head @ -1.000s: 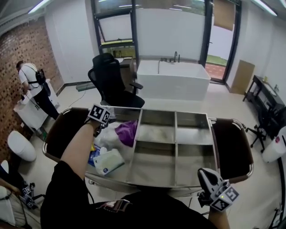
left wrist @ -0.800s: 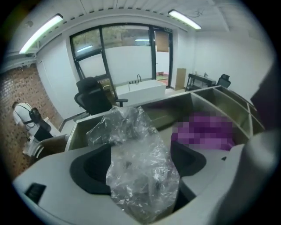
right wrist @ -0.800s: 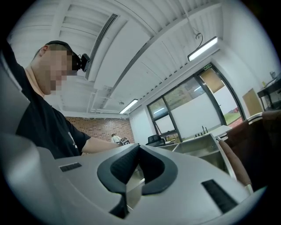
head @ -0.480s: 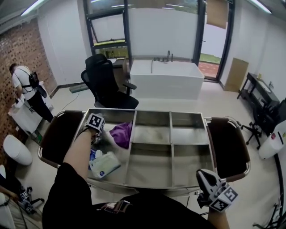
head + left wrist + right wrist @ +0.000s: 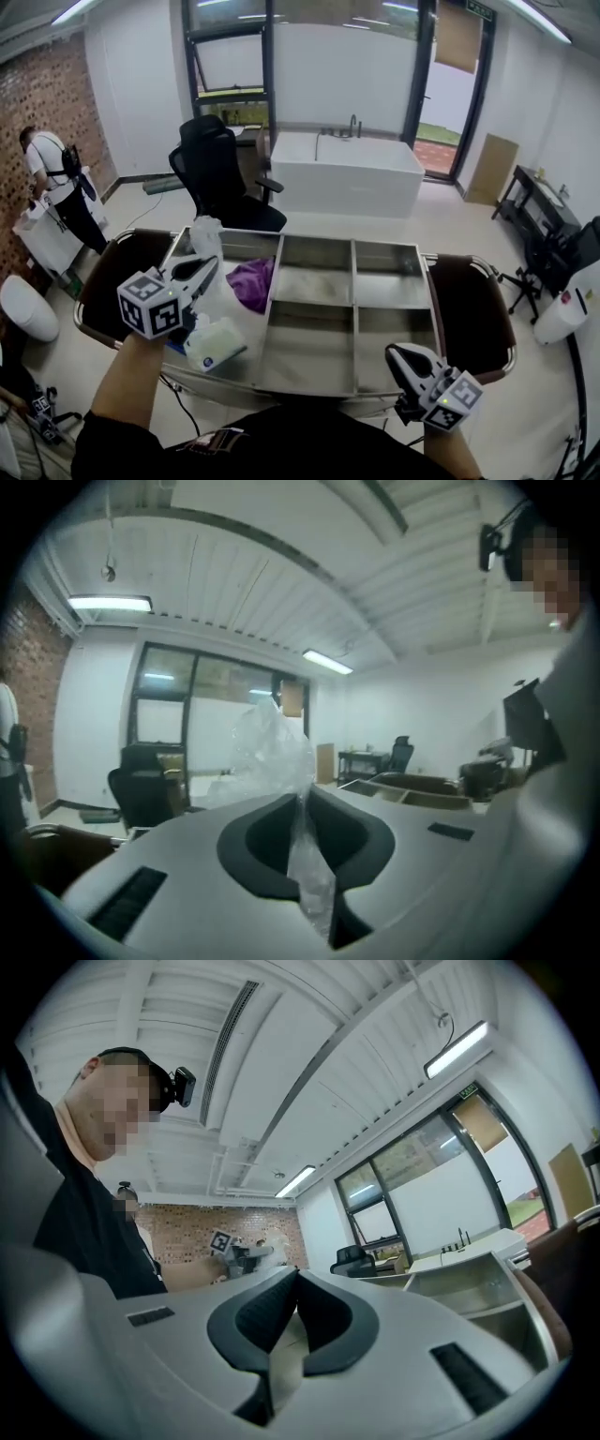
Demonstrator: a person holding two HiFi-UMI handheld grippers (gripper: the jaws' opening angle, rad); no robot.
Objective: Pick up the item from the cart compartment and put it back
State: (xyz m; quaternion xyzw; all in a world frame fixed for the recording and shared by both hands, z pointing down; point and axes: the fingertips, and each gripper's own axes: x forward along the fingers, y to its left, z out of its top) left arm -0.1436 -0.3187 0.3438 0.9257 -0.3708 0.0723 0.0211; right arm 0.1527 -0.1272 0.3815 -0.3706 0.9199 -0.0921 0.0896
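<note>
My left gripper (image 5: 211, 265) is lifted above the cart's left compartment and shut on a clear plastic bag (image 5: 205, 236). In the left gripper view a strip of the bag (image 5: 272, 752) is pinched between the closed jaws of that gripper (image 5: 302, 799) and balloons out past them. The steel cart (image 5: 352, 246) has several compartments. The left one holds a purple cloth (image 5: 248, 279), a white pack (image 5: 216, 345) and a blue item (image 5: 178, 339). My right gripper (image 5: 394, 354) hangs at the cart's front right corner, shut on nothing (image 5: 295, 1274).
Dark side trays (image 5: 469, 314) flank the cart. Behind it stand a black office chair (image 5: 220, 169) and a white bathtub (image 5: 347, 173). A person (image 5: 52, 187) works by the brick wall at the left. A white rounded object (image 5: 23, 307) sits on the floor at the left.
My left gripper has come up out of the left compartment toward me, its jaws now closed on the plastic bag. The right gripper has barely moved.
</note>
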